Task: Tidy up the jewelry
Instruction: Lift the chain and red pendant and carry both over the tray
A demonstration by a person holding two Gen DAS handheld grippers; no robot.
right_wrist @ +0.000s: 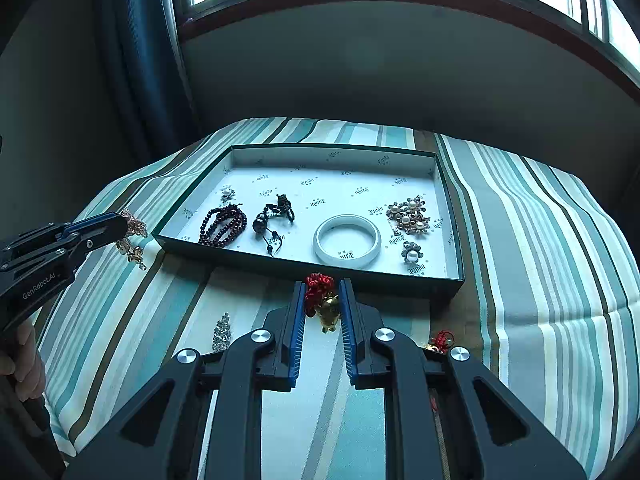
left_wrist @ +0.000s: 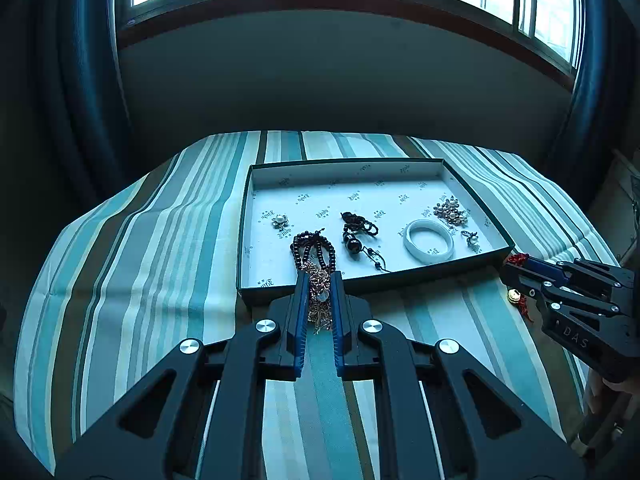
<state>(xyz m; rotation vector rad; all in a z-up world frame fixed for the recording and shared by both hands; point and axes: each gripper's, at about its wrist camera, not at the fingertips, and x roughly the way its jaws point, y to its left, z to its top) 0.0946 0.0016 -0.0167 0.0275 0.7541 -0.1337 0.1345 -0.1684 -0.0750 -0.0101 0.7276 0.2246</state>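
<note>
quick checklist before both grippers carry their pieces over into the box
1. Left gripper shut on the gold chain: ok.
2. Right gripper shut on the red-corded gold charm: ok.
3. Both pieces lifted clear of the striped cloth: cannot tell.
4. Free floor in the box, behind the white bangle and dark bead bracelet: ok.
5. All loose pieces gathered: not ok, a crystal piece and a second red charm lie on the cloth.
</note>
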